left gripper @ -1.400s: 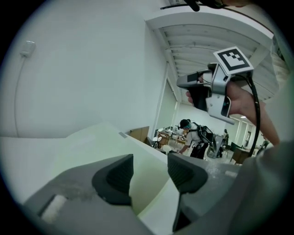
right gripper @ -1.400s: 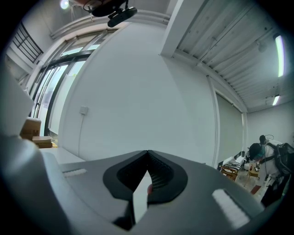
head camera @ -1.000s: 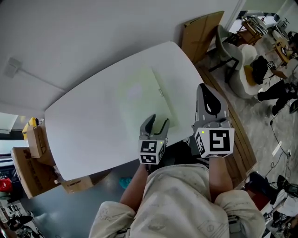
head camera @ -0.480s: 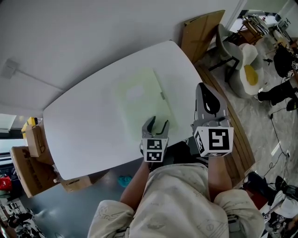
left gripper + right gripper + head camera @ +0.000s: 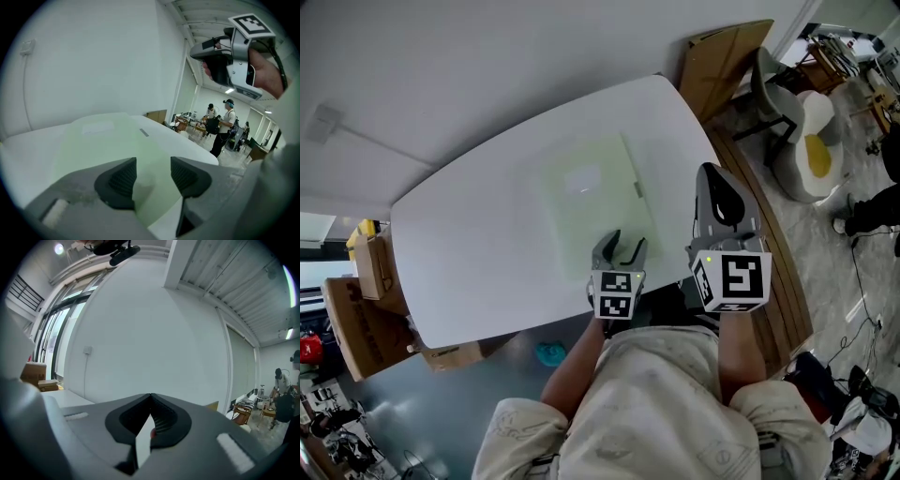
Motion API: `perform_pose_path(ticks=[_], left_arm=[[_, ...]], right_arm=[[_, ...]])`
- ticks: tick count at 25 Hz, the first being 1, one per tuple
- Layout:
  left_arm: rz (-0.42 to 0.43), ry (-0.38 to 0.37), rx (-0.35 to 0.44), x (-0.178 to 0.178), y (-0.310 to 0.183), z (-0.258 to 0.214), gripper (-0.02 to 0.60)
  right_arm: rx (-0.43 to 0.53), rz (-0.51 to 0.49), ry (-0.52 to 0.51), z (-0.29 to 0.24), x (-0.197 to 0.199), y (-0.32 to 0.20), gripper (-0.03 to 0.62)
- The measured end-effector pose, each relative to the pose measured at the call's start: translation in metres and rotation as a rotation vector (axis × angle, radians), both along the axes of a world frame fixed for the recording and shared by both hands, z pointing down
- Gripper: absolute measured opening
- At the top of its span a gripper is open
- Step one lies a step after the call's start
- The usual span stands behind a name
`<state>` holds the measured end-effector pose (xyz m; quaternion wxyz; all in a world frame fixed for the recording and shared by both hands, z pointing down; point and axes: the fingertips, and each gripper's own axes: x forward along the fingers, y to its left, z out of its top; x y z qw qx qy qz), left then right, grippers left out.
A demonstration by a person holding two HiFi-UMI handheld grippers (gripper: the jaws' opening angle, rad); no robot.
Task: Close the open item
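Over the last second the left tool has crept forward and a little to the right along the near edge of the desk. Its tips now reach over the near end of the pale green document folder rather than hanging just short of it. Its own view shows the jaws spread, with the near corner of the document folder lying under and between them, and nothing pinched yet. The document folder has not shifted on the desk. It lies flat, lengthwise away from the person, with a white label on top and a small clasp at its right edge. From these angles I cannot tell whether a flap or cover is lifted. The right tool has kept its place off the desk's right side, raised and pointing away from the work, its jaws pressed together on nothing I can make out. My reading is that the approach is nearly finished and the closing has not begun. The left tool looks set to take or press the near edge, and the clasp side will probably need attention afterwards.
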<state>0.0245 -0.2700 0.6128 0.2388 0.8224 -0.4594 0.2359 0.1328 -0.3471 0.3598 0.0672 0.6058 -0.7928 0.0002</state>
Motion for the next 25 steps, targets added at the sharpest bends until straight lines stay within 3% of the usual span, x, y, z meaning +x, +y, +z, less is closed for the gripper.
perform_pose_path(ticks=[7, 15, 20, 25], left_arm=[[-0.031, -0.027, -0.033, -0.005, -0.004, 0.005, 0.18], [-0.126, -0.106, -0.078, -0.02, -0.009, 0.02, 0.002], [-0.141, -0.136, -0.095, -0.02, -0.009, 0.024, 0.002], [-0.158, -0.144, -0.108, -0.022, -0.008, 0.026, 0.002]], right_arm=[[-0.022, -0.038, -0.018, 0.01, -0.009, -0.015, 0.002], [-0.061, -0.107, -0.033, 0.03, -0.022, -0.037, 0.002], [-0.095, -0.175, -0.036, 0.05, -0.036, -0.044, 0.002], [-0.181, -0.358, -0.014, 0.108, -0.064, -0.043, 0.002]])
